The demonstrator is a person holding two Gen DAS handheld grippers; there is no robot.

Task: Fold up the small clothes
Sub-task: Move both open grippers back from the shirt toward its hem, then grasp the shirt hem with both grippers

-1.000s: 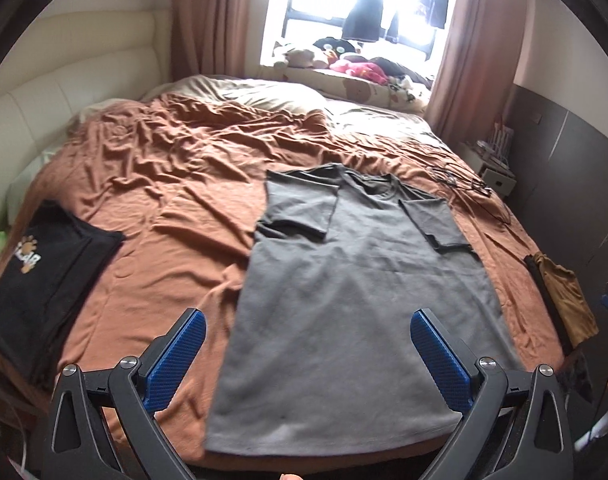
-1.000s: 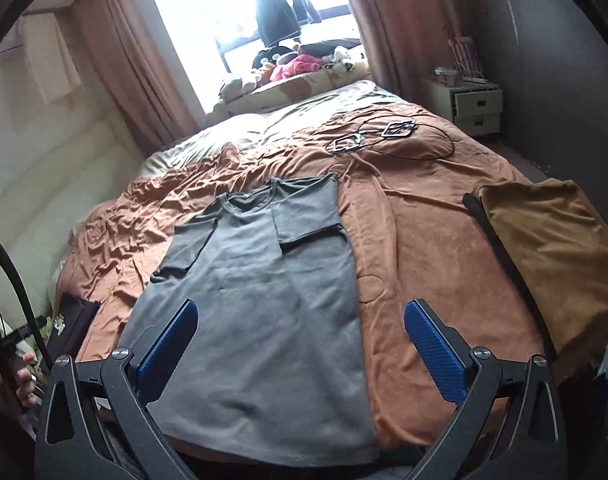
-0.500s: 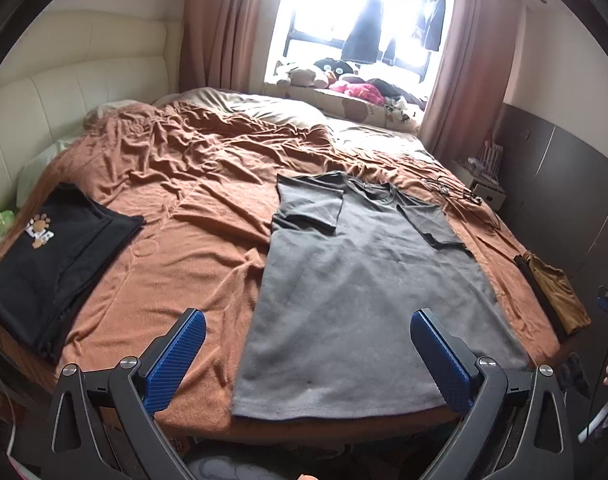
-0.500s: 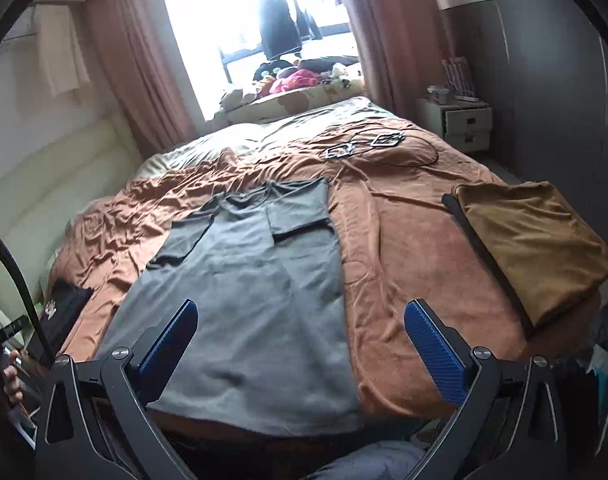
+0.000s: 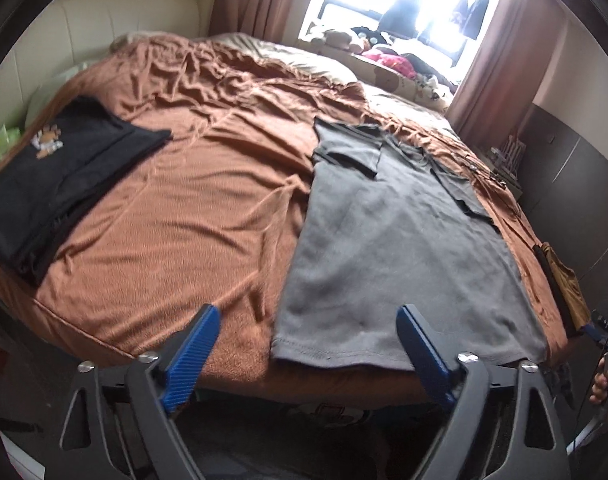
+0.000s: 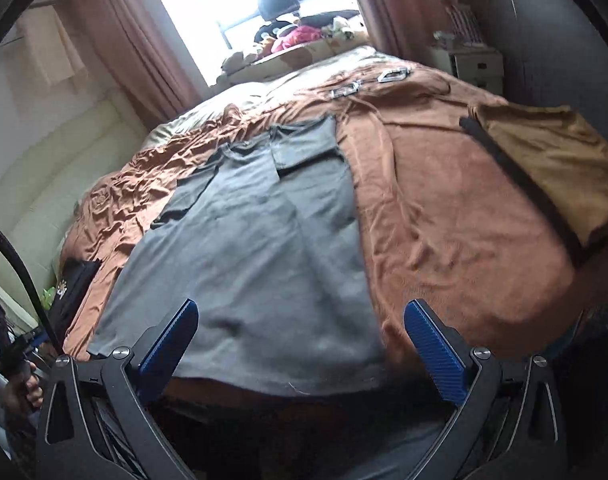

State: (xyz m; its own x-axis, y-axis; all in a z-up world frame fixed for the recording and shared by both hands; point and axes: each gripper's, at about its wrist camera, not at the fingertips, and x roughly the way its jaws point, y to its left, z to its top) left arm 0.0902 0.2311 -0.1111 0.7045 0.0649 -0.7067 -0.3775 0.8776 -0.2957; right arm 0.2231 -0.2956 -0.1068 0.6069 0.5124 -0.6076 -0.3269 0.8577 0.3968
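A grey T-shirt point(image 5: 396, 240) lies flat on the brown bedspread point(image 5: 192, 216), both sleeves folded inward, its hem at the near bed edge. It also shows in the right wrist view point(image 6: 256, 256). My left gripper point(image 5: 308, 348) is open and empty, just in front of the hem's left corner. My right gripper point(image 6: 300, 340) is open and empty, over the hem's right part.
A folded black shirt point(image 5: 52, 172) with a small print lies at the bed's left. A folded tan garment point(image 6: 552, 164) lies at the bed's right. Cables and small frames point(image 6: 368, 84) lie farther back. A nightstand point(image 6: 476, 64) stands by the window.
Both grippers have moved down and closer to the near bed edge and the shirt's hem. The left one has turned leftward. Both stay open.
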